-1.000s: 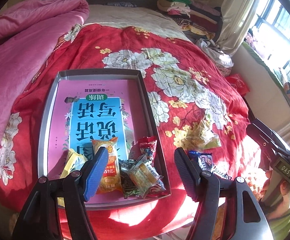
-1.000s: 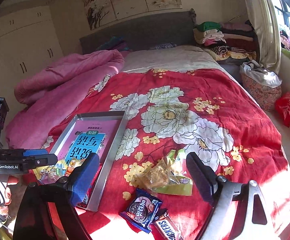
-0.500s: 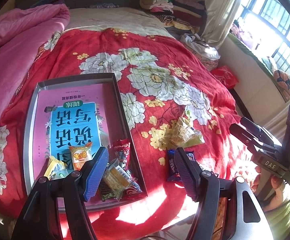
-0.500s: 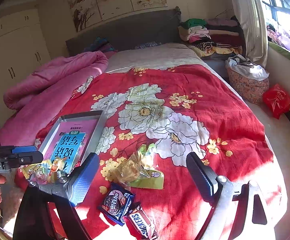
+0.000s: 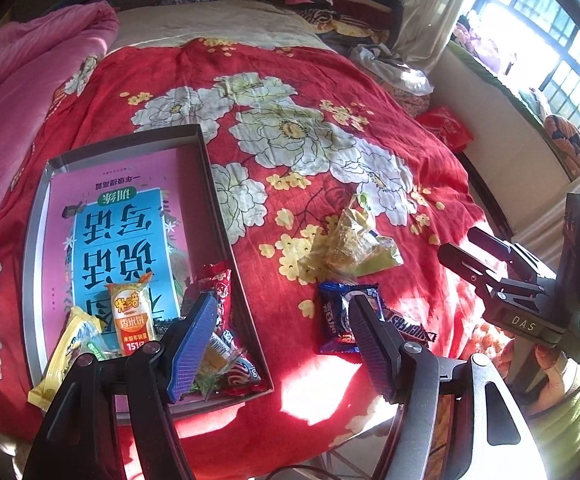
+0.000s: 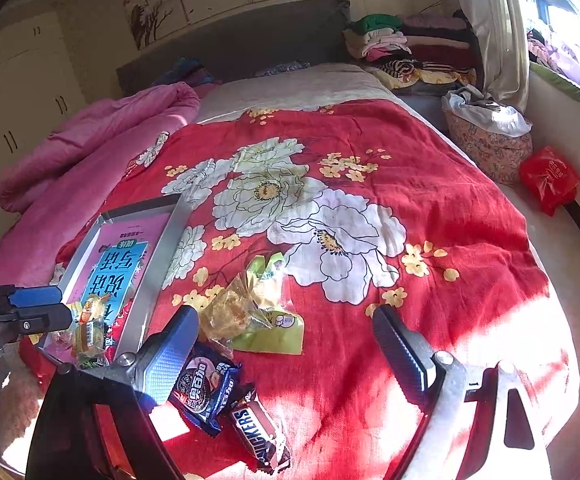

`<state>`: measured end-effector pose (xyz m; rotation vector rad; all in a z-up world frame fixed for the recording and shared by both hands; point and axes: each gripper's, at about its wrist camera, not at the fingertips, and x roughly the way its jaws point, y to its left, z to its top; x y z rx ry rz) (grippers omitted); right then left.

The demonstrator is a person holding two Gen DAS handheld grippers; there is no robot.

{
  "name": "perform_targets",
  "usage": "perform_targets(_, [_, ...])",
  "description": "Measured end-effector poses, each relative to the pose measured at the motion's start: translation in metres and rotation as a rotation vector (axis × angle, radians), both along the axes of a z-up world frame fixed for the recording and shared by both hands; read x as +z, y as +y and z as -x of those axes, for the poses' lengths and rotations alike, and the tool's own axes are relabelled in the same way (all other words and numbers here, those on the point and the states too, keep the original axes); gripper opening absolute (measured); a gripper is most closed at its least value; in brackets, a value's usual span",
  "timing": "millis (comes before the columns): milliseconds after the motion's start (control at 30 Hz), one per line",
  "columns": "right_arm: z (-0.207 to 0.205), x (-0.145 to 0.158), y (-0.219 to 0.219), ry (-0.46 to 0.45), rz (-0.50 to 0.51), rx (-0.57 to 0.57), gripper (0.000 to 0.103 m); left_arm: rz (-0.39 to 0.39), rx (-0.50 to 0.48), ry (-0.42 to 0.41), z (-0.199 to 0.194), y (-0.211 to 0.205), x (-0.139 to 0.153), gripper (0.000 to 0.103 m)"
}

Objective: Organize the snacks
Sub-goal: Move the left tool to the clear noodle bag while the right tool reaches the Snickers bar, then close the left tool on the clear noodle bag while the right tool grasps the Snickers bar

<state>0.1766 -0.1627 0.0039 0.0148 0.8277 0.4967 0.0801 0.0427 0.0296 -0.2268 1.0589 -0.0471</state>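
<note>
A grey box (image 5: 205,168) (image 6: 161,256) with a pink and blue printed bottom lies on the red flowered bedspread; several wrapped snacks (image 5: 129,316) fill its near end. To its right on the spread lie a clear and green snack bag (image 5: 354,240) (image 6: 249,308), a blue cookie pack (image 5: 338,316) (image 6: 205,392) and a Snickers bar (image 5: 410,326) (image 6: 255,436). My left gripper (image 5: 281,312) hangs open and empty over the box's near right corner. My right gripper (image 6: 285,328) is open and empty above the loose snacks, near the bed's front edge.
A pink quilt (image 6: 89,148) is bunched at the left of the bed. Folded clothes (image 6: 410,44) are stacked at the far right, with a floral bag (image 6: 490,144) and a red bag (image 6: 550,180) beside the bed. The right gripper's body (image 5: 530,292) shows in the left wrist view.
Both grippers have shifted right along the bed's front edge and a little lower; the cookie pack and Snickers bar now show fully. Jaws have not changed, and no snack has moved.
</note>
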Motion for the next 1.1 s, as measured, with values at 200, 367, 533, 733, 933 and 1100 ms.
perform_targets(200, [0.009, -0.013, -0.001, 0.023, 0.073, 0.048, 0.089, -0.008, -0.045, 0.025, -0.010, -0.017, -0.010, 0.070])
perform_targets(367, [0.017, -0.024, 0.008, 0.029, 0.163, 0.139, 0.089, -0.007, -0.071, 0.044, -0.020, -0.028, -0.018, 0.070])
perform_targets(533, [0.029, -0.035, 0.027, -0.013, 0.328, 0.258, 0.089, -0.016, -0.088, 0.064, -0.027, -0.035, -0.025, 0.070])
perform_targets(733, [0.045, -0.052, 0.048, -0.029, 0.440, 0.402, 0.075, -0.011, -0.096, 0.093, -0.034, -0.039, -0.038, 0.070])
perform_targets(933, [0.039, -0.067, 0.051, 0.016, 0.444, 0.423, 0.062, -0.009, -0.112, 0.119, -0.045, -0.045, -0.049, 0.070])
perform_targets(1100, [0.039, -0.076, 0.059, 0.027, 0.477, 0.448, 0.058, -0.020, -0.122, 0.130, -0.056, -0.050, -0.055, 0.070])
